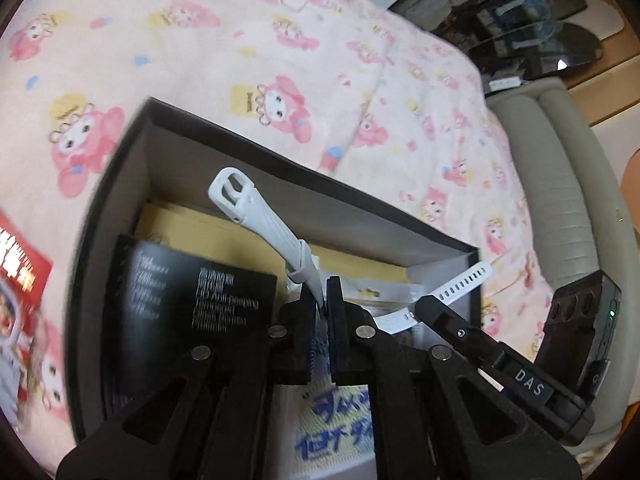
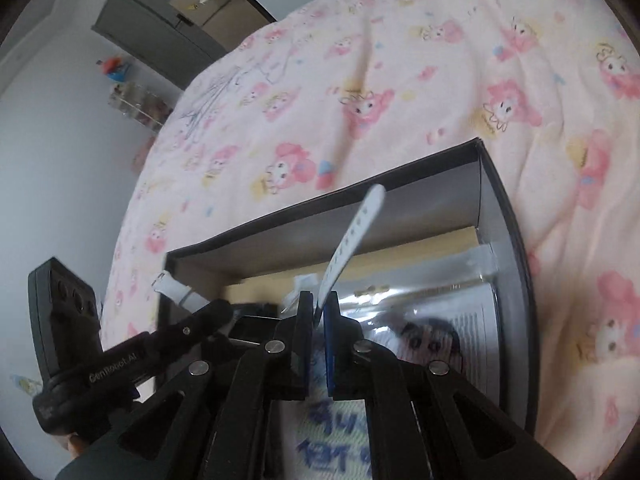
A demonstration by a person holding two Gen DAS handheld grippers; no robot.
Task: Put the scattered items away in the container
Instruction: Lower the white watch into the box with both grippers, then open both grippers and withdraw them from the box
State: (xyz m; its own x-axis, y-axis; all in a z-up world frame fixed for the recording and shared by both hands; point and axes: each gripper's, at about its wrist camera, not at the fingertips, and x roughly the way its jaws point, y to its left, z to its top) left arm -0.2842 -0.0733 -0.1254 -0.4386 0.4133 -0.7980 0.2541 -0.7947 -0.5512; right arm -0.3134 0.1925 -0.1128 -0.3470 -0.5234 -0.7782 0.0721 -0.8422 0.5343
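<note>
A black box (image 1: 256, 152) (image 2: 504, 208) lies on the pink cartoon bedsheet and holds papers and packets. My left gripper (image 1: 322, 292) is shut on the buckle half of a white watch strap (image 1: 260, 216), held over the box. My right gripper (image 2: 318, 308) is shut on the perforated half of the same strap (image 2: 356, 232), also over the box. Each gripper shows in the other's view, the right one in the left wrist view (image 1: 428, 308) and the left one in the right wrist view (image 2: 216, 312). The watch body between them is hidden.
Inside the box are a black booklet (image 1: 192, 308), a yellow envelope (image 1: 192, 224), a clear sleeve with printed paper (image 2: 440, 320) and a card with blue writing (image 1: 336, 424). A red packet (image 1: 20, 264) lies on the sheet at left. The grey bed edge (image 1: 560, 184) is at right.
</note>
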